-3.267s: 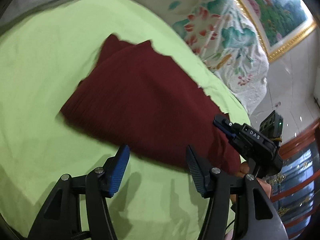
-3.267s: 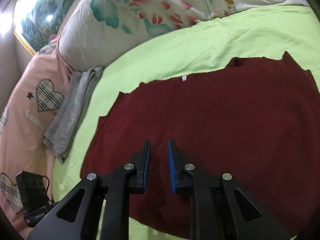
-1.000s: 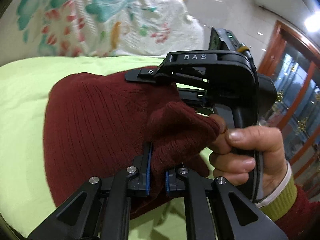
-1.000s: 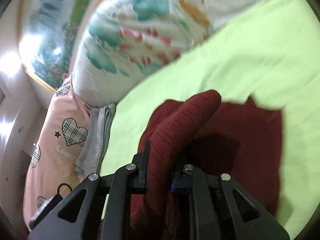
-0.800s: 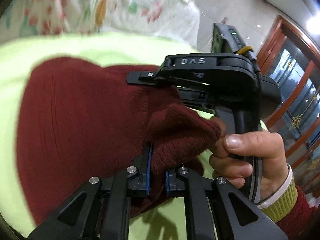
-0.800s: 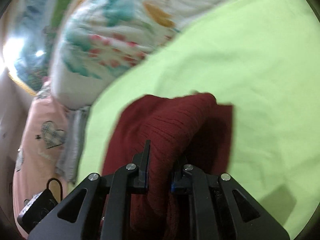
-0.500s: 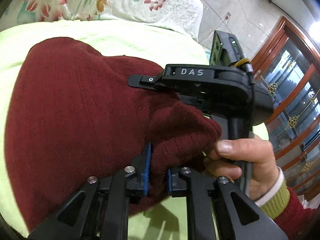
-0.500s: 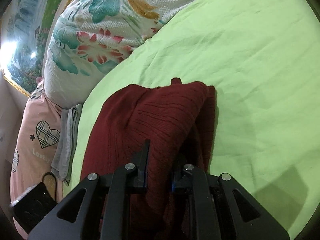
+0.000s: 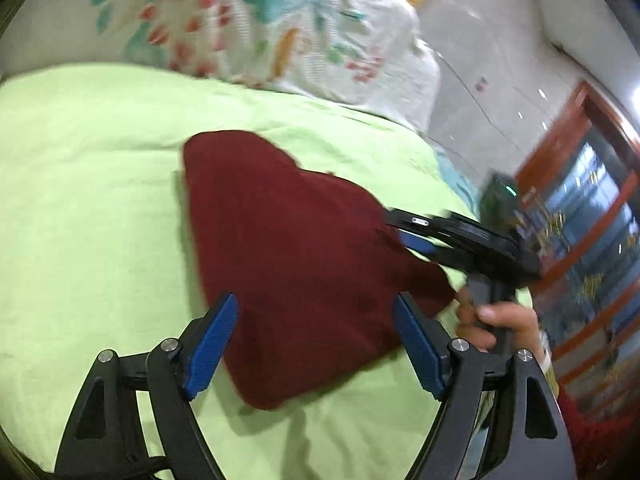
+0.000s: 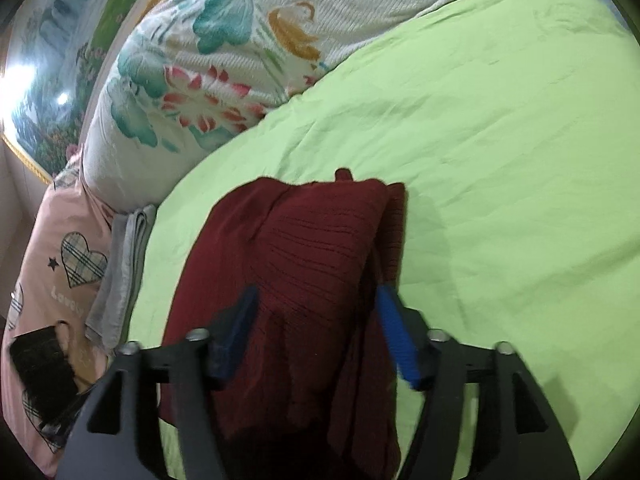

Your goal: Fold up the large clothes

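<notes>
Both grippers, left [image 9: 314, 338] and right [image 10: 316, 332], gape wide, holding nothing.
Red sweater [image 9: 296, 248] lies folded; best pressed flat now, edges squared.

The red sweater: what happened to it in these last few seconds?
The red sweater, first spread wide, was pinched by both grippers and folded over into a compact bundle. Now the left gripper and right gripper have opened and let it go. It stays on the green sheet.

Green bedsheet [image 10: 500, 128]; floral quilt [image 10: 240, 52]; framed painting [image 10: 52, 80] behind.
</notes>
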Action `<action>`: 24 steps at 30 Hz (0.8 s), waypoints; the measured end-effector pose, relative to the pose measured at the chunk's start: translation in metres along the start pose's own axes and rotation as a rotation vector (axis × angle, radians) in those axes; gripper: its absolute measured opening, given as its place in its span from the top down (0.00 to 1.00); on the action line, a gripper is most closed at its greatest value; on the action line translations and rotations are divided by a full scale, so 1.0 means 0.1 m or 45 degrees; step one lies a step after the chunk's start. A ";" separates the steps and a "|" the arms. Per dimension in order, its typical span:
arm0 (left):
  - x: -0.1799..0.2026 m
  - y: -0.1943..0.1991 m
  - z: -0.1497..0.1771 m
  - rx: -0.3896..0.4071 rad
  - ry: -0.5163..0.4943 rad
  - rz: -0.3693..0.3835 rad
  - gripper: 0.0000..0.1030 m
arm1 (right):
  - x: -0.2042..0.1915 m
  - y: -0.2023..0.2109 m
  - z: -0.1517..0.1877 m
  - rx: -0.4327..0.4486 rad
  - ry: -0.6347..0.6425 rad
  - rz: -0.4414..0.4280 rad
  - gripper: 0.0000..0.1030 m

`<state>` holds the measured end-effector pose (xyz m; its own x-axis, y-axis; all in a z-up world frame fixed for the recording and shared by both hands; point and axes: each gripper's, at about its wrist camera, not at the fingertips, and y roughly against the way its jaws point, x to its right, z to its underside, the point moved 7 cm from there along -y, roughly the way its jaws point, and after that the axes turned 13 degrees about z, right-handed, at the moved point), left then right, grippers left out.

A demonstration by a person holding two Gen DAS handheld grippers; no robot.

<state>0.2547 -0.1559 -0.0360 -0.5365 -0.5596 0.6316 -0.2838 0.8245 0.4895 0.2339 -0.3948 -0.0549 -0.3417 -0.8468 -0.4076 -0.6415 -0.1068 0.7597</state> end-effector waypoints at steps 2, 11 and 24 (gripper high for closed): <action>-0.20 -0.04 -0.03 -0.002 0.086 0.041 0.22 | 0.05 -0.01 -0.01 -0.022 -0.054 -0.052 0.31; -0.93 -0.64 -0.21 -0.157 0.381 0.233 0.21 | 0.22 -0.22 0.05 -0.144 -0.165 -0.086 0.30; -0.79 -1.21 -0.17 -0.315 0.313 0.185 0.23 | 0.15 -0.36 0.06 -0.203 -0.116 -0.165 0.28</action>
<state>0.3450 -0.2128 -0.1349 -0.3415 -0.4667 0.8159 -0.0024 0.8685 0.4958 0.2476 -0.4001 -0.0915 -0.3287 -0.7707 -0.5458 -0.5698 -0.2990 0.7654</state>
